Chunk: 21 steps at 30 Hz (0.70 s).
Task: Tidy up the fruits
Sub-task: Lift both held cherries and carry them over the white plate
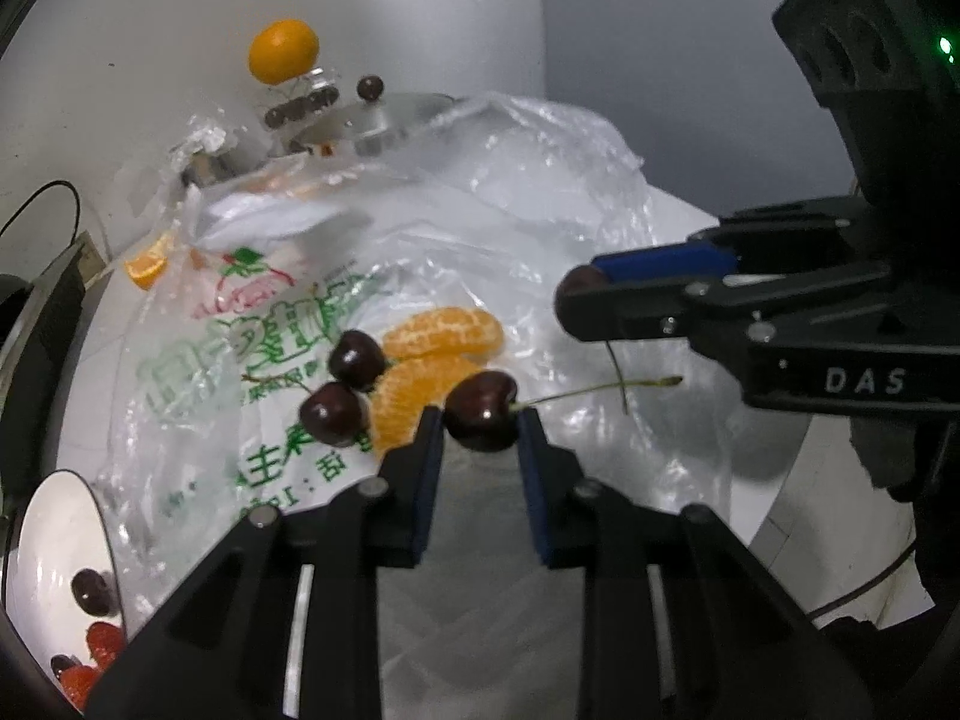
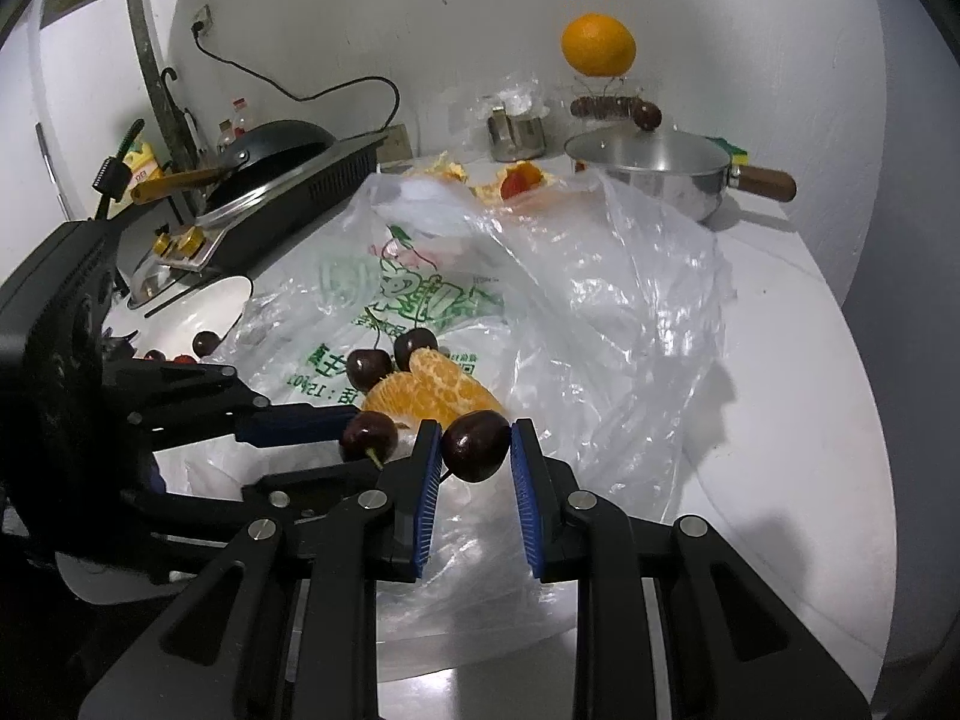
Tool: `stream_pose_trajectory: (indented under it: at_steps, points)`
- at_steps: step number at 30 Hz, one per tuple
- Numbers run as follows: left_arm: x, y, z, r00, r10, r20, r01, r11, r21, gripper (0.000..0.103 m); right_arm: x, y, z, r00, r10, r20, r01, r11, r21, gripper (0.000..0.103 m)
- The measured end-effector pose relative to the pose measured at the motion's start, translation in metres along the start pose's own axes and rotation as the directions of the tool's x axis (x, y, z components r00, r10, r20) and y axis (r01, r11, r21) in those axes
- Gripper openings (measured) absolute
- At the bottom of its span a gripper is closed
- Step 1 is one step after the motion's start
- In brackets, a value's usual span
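My left gripper (image 1: 481, 420) and right gripper (image 2: 474, 445) each pinch a cherry; squeezing harder could bruise or squirt them out.

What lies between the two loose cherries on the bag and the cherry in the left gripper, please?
Peeled orange segments lie between the loose cherries and the left gripper's cherry, in the left wrist view.

"DAS" on right gripper (image 1: 579, 300); bag (image 1: 288, 324) print mirrored, unreadable.

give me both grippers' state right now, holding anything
Left gripper: shut on a stemmed cherry, pinched between its pads.
Right gripper: shut on another cherry, held at the fingertips.
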State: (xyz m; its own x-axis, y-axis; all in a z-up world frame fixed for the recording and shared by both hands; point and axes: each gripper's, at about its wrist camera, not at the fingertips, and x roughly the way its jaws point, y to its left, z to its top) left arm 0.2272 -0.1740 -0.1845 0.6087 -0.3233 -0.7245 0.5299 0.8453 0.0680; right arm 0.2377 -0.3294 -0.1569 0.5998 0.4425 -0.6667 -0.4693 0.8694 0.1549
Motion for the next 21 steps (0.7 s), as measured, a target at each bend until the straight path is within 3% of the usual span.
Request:
stream_pose_trajectory:
  at_steps: [21]
  points:
    - [-0.066,0.053,-0.036,0.995,0.054,0.085,-0.046,0.994,-0.099,0.026,-0.001,0.074,0.018,1.000,-0.001,0.017,0.002,0.995,-0.104,0.025]
